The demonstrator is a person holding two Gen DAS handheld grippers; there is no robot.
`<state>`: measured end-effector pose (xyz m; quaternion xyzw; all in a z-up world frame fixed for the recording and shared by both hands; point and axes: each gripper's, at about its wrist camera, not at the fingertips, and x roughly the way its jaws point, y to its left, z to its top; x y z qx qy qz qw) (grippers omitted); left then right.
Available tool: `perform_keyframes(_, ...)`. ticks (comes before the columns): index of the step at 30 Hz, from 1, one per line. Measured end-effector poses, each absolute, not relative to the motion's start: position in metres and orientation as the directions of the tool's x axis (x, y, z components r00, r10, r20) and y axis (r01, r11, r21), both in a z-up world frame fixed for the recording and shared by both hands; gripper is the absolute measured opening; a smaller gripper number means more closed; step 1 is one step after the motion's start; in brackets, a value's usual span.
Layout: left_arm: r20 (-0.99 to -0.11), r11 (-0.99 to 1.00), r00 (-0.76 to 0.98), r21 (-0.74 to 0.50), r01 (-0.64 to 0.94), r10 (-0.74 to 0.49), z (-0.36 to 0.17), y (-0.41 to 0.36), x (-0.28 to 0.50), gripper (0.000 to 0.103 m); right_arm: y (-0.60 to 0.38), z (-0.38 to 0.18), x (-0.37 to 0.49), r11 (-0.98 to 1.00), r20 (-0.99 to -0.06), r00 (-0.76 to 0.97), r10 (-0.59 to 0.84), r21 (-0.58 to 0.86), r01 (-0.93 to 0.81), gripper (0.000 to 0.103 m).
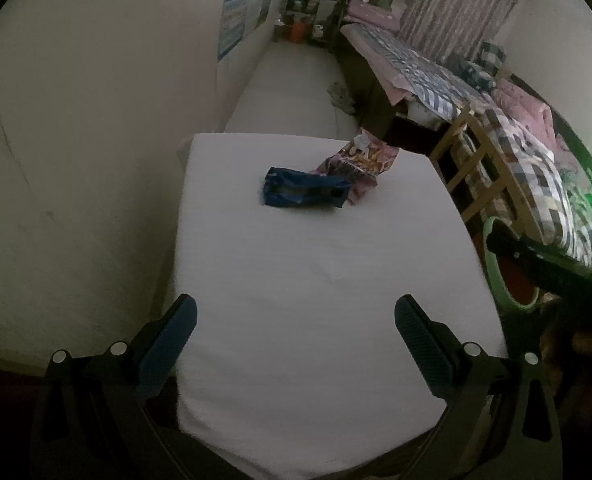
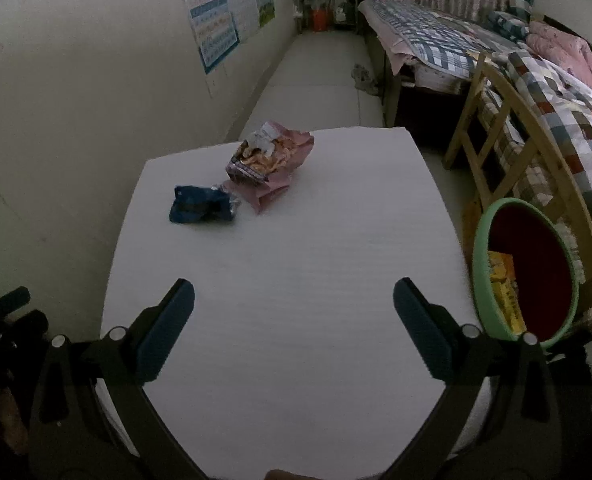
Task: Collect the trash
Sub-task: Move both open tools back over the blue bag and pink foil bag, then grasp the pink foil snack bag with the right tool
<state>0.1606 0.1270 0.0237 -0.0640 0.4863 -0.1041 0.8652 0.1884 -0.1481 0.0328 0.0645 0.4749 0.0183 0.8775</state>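
Blue-padded left hand-held gripper (image 1: pixel 295 316), right hand-held gripper (image 2: pixel 294 300) spread wide, level above table (image 2: pixel 316 248).

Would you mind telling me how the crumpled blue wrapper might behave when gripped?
The blue wrapper looks crumpled and thin, so it will probably flatten and flop. It seems empty, likely very light. Its shiny torn end suggests foil that may slip between pads.

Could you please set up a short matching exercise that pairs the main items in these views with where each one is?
Things:
1. blue wrapper
2. pink snack bag
3. yellow package
4. green-rimmed bin

Places:
A. inside the bin
B. beside the table's right edge
C. on the table, nearer the wall
D. on the table, toward its far edge

Pairs: 1-C, 2-D, 3-A, 4-B
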Motion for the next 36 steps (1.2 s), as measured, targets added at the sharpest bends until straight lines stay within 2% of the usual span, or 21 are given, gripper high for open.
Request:
perform_keyframes(9, -0.828, 0.978, 0.519, -0.179, 0.110, -0.210, 0.024, 0.106, 0.160, 0.095, -0.147, 0.042, 0.195, 0.992, -0.831, 0.541, 0.128, 0.117, -0.054, 0.098)
perform_keyframes(14, -0.827, 0.978, 0.525, -0.200, 0.060, -0.201, 0.021, 0.103, 0.167, 0.095, -0.149, 0.039, 0.203, 0.990, -0.832, 0.537, 0.140, 0.110, -0.087, 0.098)
perform_keyframes(25, -0.840, 0.971, 0.500, -0.237, 0.007, -0.209, 0.011, 0.097, 0.212, 0.095, -0.166, 0.018, 0.249, 0.980, -0.843, 0.502, 0.191, 0.195, -0.046, 0.098)
perform_keyframes(36, -0.859, 0.977, 0.474, -0.212, 0.014, -0.193, -0.001, 0.094, 0.247, 0.095, -0.172, -0.009, 0.301, 0.971, -0.846, 0.492, 0.205, 0.240, 0.010, 0.098)
